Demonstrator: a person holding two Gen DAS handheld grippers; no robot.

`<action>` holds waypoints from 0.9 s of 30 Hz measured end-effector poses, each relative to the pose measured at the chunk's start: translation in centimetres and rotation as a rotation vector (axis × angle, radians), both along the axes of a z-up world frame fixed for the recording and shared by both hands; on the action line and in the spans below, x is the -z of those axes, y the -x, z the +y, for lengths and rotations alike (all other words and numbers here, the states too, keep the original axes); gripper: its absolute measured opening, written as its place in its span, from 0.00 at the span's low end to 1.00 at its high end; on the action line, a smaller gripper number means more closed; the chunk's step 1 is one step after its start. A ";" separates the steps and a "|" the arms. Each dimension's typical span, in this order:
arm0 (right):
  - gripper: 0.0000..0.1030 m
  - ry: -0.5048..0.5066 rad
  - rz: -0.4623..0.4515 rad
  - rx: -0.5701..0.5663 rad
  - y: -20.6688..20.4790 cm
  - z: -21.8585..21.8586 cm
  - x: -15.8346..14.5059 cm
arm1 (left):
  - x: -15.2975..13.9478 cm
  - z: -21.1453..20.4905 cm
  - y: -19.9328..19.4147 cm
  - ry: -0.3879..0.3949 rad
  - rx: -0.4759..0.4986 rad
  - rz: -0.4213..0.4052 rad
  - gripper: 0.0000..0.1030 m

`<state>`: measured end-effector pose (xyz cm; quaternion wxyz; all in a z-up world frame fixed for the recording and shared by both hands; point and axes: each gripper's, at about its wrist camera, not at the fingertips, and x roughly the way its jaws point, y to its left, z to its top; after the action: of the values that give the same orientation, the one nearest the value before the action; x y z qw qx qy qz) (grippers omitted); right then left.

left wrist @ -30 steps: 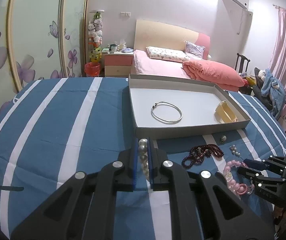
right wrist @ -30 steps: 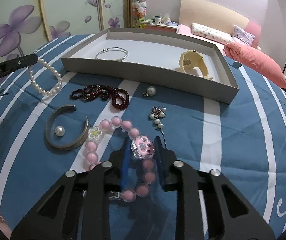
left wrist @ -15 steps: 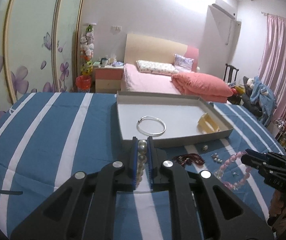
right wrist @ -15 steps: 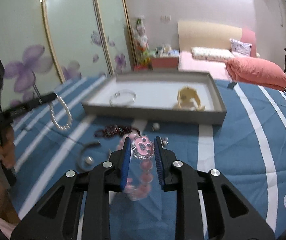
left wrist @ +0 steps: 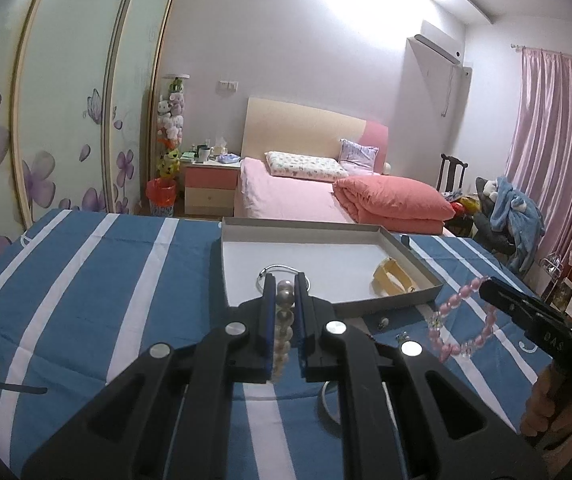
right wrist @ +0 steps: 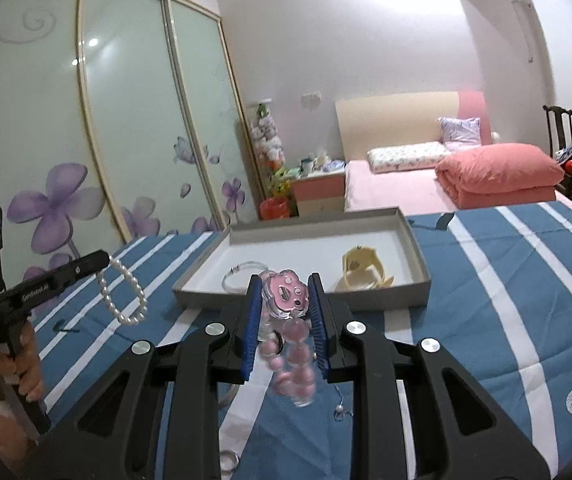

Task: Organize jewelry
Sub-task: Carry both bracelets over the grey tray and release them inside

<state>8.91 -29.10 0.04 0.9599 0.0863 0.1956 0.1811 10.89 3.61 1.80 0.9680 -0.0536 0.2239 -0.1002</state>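
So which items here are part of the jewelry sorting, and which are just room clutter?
Job:
- pearl bracelet in left gripper
- pink bead bracelet in right gripper
- grey tray holding silver bangle and cream bangle

Lying about:
- bed
- nightstand
- red bin
- pink curtain

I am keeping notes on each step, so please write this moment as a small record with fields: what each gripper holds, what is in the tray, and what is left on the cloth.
left gripper: shut on the pearl bracelet, which hangs from its tips
right gripper: shut on the pink bead bracelet, by its pink paw charm
tray: grey, holds a silver bangle and a cream cuff
striped cloth: a few small pieces lie near the tray, too small to name
both bracelets: lifted off the cloth, not yet in the tray
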 end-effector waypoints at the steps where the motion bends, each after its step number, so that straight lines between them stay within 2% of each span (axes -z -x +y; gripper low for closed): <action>1: 0.24 0.001 -0.010 0.011 0.0 0.0 -0.2 | -0.1 -0.1 0.1 0.002 -0.001 -0.003 0.10; 13: 0.24 0.030 -0.145 0.114 0.8 0.1 -2.0 | -1.0 -1.1 0.4 0.003 -0.035 -0.052 0.10; 27: 0.24 0.094 -0.248 0.188 -0.1 0.5 -2.6 | -1.8 -3.6 -0.2 -0.117 -0.106 -0.114 0.10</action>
<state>9.04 -28.63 2.64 0.9924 0.0361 0.0751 0.0903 11.08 -0.02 3.56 0.9846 -0.0028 0.1705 -0.0384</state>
